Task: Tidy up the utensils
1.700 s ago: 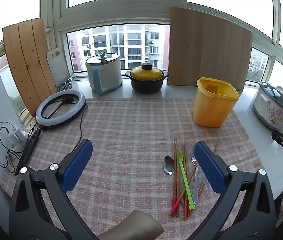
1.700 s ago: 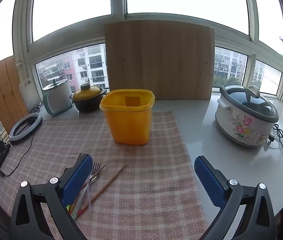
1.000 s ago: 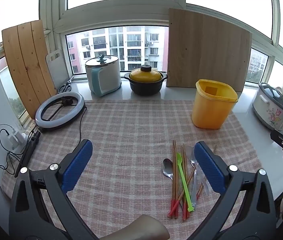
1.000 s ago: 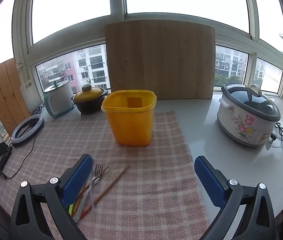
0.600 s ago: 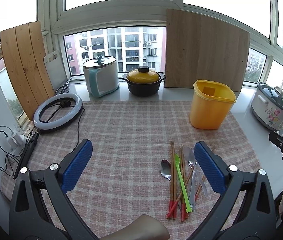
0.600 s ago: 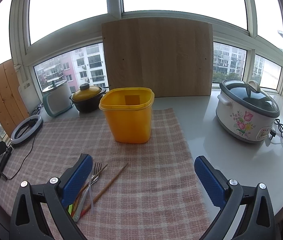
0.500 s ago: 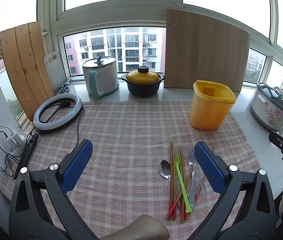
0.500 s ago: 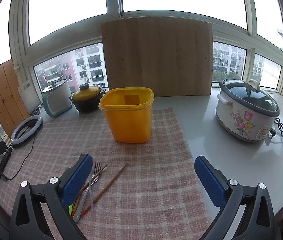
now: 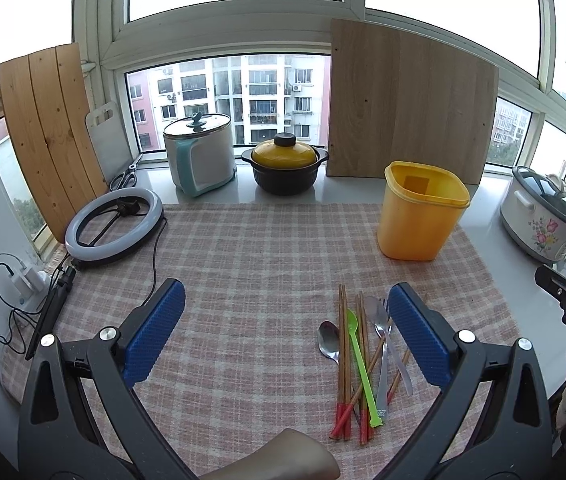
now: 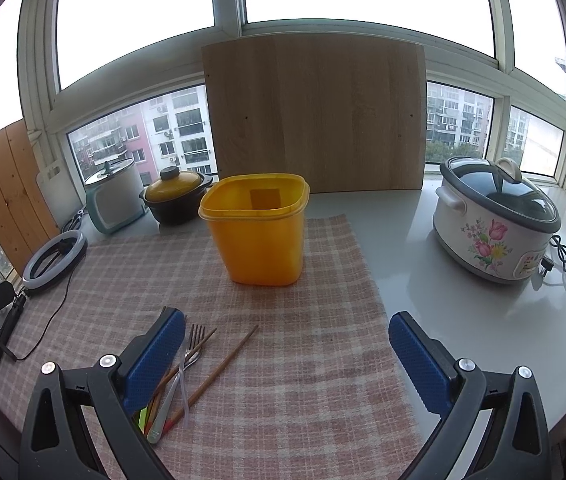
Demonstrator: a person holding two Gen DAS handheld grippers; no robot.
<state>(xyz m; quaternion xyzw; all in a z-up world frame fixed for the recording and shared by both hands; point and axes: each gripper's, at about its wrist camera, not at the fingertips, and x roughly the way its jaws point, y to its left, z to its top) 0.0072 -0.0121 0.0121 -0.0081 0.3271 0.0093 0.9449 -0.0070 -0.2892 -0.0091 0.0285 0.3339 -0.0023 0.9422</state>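
— Sorting hasn't begun, by my reading: the utensils lie loose in a pile on the checked cloth [image 9: 251, 264], and the yellow bin [image 9: 419, 216] beyond them looks empty as far as I can see inside.

— What's in the pile?

— Red-tipped chopsticks [image 9: 343, 360], a green plastic spoon [image 9: 361, 364], a metal spoon [image 9: 328, 340], a fork [image 10: 194, 340] and one chopstick lying apart at an angle [image 10: 219, 368]. They overlap, so picking a single piece will need care.

— And the tongs?

— The left gripper [image 9: 283, 328] is spread wide and holds nothing; its right pad sits in front of the pile's right edge in its own view, though I cannot tell whether it touches. The right gripper [image 10: 283, 354] is equally wide apart and empty, with the pile just beside its left pad.

— Next move?

— Probably lower one gripper over an outlying piece, close on the handle, then carry it to the bin, well apart from the pile.
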